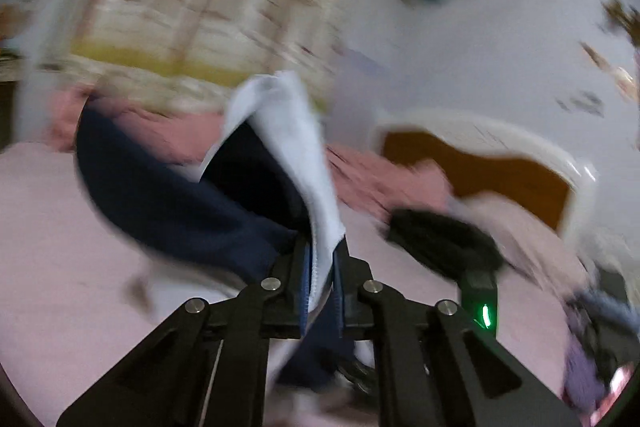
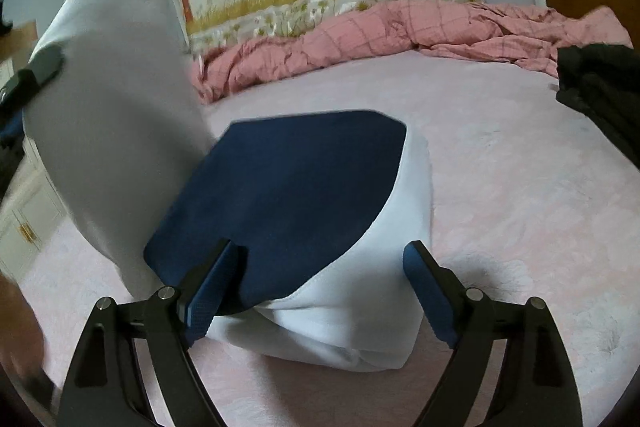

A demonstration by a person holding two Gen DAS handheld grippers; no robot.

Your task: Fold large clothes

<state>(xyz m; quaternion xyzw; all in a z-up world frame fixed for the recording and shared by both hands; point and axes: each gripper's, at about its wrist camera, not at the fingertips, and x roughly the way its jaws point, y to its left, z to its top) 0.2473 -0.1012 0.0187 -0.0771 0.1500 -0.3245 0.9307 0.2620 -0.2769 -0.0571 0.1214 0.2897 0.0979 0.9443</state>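
Light: I read soft, even, dim daylight, no glare, faint shadows | Left wrist view: heavy motion smear, curtain (image 1: 192,7) and headboard (image 1: 480,171) streaked | Right wrist view: sharp at centre, white cloth (image 2: 112,99) at left blurred | Edges: fisheye bending, black corners.

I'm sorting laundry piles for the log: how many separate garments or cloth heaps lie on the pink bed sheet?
3. The navy-and-white garment at centre, clamped by the left gripper; the black garment at right; the pink checked blanket along the far edge. More may be hidden.
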